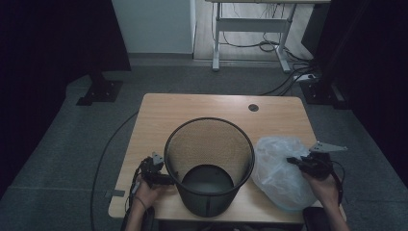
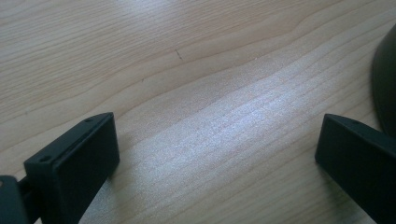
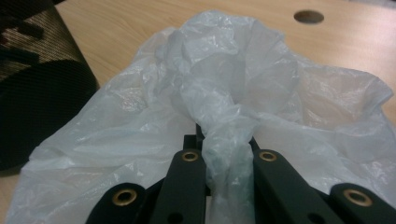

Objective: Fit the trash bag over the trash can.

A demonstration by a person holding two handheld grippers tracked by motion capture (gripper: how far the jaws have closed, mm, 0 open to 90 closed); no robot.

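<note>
crumpled translucent white plastic bag (image 1: 281,171) lying at the table's 4 o'clock, bunched fold pinched in right gripper (image 3: 228,154) | round black wire-mesh wastebasket (image 1: 210,163) standing at 9 o'clock of it | left gripper (image 2: 217,154) gaping empty over light wooden table (image 1: 202,108), at the basket's 8 o'clock

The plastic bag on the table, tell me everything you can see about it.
The plastic bag is thin, translucent, whitish film, heavily crumpled. It lies on the wooden table, right of the black mesh bin, near the front right corner. A twisted bunch of its film is pinched between the shut jaws of the right hand-held gripper; the rest spreads loosely around them.
</note>
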